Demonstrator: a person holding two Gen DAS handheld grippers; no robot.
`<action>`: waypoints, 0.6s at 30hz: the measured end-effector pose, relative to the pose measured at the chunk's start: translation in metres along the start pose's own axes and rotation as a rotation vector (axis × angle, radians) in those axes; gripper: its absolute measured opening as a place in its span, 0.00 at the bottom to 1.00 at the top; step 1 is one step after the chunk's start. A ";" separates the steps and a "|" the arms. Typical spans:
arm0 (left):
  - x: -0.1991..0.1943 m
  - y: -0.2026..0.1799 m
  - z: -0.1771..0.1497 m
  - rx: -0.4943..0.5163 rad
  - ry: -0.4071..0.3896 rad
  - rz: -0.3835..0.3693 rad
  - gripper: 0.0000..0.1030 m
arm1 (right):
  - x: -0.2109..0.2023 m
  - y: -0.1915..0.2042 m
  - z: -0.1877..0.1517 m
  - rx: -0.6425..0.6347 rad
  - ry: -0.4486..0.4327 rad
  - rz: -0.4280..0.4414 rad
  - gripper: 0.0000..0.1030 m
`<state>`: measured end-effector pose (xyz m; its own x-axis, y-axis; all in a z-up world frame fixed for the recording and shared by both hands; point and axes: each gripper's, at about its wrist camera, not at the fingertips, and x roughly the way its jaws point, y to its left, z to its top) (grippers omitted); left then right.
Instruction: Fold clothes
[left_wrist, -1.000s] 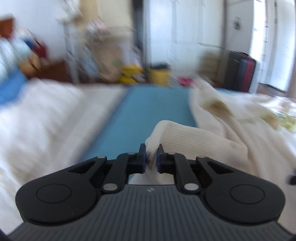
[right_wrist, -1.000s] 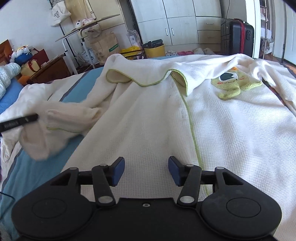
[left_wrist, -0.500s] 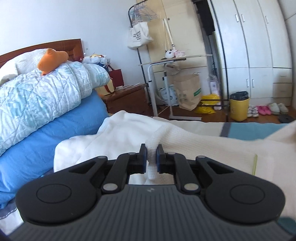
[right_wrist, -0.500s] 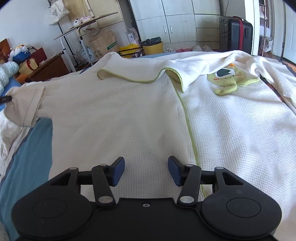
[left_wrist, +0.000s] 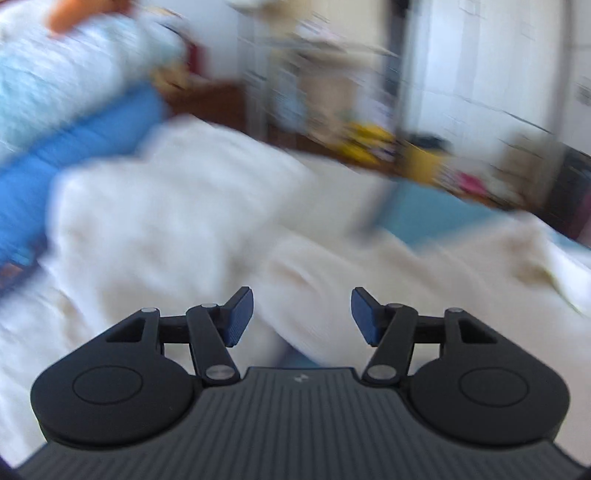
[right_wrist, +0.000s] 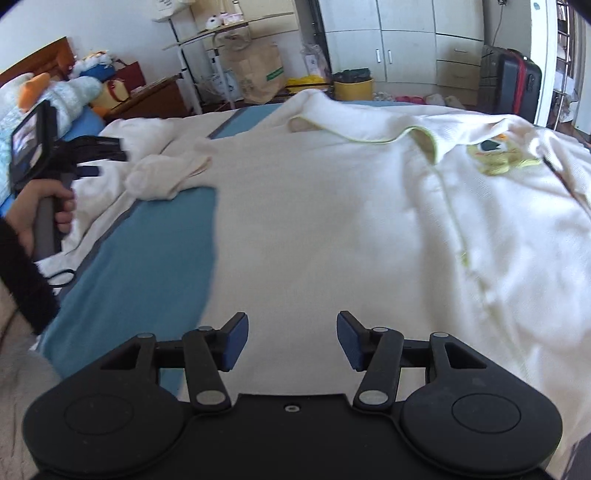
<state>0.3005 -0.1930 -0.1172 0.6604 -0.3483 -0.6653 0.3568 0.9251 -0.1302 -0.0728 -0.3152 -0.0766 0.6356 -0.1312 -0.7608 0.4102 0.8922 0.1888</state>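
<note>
Two tongs, both with fingers spread wide, nothing held; right gripper (right_wrist: 291, 339) hovers over lower body of cream garment (right_wrist: 332, 229), which lies spread on bed (right_wrist: 140, 266), collar at far end; long axis runs straight ahead, away from right tongs; left gripper (left_wrist: 302, 315), view badly blurred, sits just short of crumpled sleeve (right_wrist: 166, 177); sleeve lies far left of right tongs, so left hand (right_wrist: 44, 210) nearer, likely takes next pinch.

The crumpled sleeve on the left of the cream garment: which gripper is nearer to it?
Left. In the right wrist view the left gripper sits just left of the crumpled sleeve, jaws open and apart from it. The right gripper hovers open over the garment's body, farther away.
</note>
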 end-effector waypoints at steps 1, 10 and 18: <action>-0.001 -0.009 -0.007 0.000 0.046 -0.079 0.56 | -0.001 0.011 -0.007 -0.015 0.017 0.001 0.58; 0.034 -0.081 -0.075 -0.055 0.339 -0.560 0.54 | 0.007 0.082 -0.070 -0.295 0.117 -0.076 0.44; 0.006 -0.086 -0.068 0.042 0.156 -0.434 0.07 | -0.030 0.092 -0.062 -0.291 0.041 -0.084 0.05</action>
<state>0.2289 -0.2643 -0.1598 0.3380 -0.6720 -0.6589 0.6069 0.6907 -0.3931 -0.0944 -0.2027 -0.0750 0.5782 -0.1973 -0.7917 0.2520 0.9661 -0.0566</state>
